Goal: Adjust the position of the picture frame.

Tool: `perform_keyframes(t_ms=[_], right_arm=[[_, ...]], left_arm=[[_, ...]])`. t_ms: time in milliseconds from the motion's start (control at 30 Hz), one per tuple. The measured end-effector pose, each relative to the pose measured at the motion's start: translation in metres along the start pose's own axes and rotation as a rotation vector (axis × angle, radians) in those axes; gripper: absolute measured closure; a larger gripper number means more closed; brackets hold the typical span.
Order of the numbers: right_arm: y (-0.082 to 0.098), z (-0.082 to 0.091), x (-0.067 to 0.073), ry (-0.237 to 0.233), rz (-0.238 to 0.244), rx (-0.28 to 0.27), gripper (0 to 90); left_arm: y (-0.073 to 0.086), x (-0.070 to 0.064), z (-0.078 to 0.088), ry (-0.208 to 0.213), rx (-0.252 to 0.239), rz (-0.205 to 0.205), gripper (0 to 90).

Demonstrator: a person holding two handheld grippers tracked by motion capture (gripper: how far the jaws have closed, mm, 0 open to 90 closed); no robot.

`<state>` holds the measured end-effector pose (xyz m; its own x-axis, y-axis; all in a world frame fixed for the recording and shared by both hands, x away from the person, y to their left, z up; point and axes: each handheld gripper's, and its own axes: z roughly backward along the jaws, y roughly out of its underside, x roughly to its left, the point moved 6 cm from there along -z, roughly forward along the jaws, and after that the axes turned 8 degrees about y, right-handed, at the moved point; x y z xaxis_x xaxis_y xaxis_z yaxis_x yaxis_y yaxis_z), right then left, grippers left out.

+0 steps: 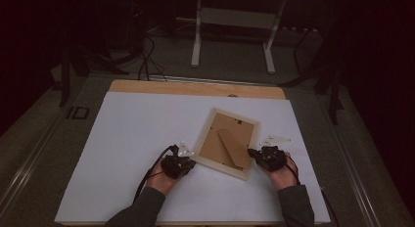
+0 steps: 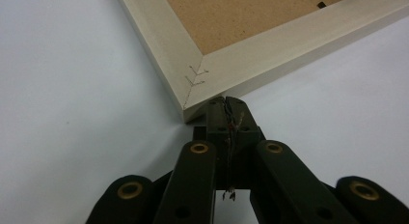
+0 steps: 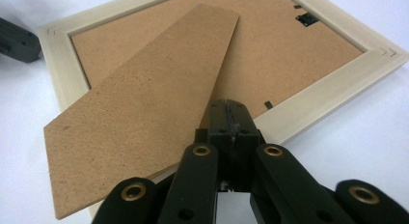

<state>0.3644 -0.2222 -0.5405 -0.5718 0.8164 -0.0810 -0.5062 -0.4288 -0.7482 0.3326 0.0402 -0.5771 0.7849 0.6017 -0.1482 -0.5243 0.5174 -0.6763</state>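
Picture frame [image 1: 226, 143] lies face down and askew on the white table cover [image 1: 122, 153], its fibreboard stand flap [image 3: 140, 108] resting over the backing. We have the left gripper [image 2: 226, 105] at its near left corner and the right gripper [image 3: 231, 110] at its right rail, both with jaws pressed together and pinching nothing. We judge the frame light and rigid, its glass side possibly fragile. We advise gripping the wooden rails, never the thin flap, which may flex.

Pale letters reading "ID" [image 1: 78, 112] mark the grey floor [image 1: 44, 139] just left of the tabletop [image 1: 137, 134]; no other lettering, label or brand is legible.
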Motion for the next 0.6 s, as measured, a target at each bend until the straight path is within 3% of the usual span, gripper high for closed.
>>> perform_keyframes(t_ms=[233,600], right_arm=[[0.0,0.0,0.003,-0.021,-0.009,-0.004,90.0],[-0.006,-0.003,0.028,-0.067,0.047,-0.005,90.0]], left_arm=[[-0.001,0.003,0.0,-0.012,0.0,0.006,89.8],[-0.002,0.008,0.0,-0.021,0.001,0.018,89.8]])
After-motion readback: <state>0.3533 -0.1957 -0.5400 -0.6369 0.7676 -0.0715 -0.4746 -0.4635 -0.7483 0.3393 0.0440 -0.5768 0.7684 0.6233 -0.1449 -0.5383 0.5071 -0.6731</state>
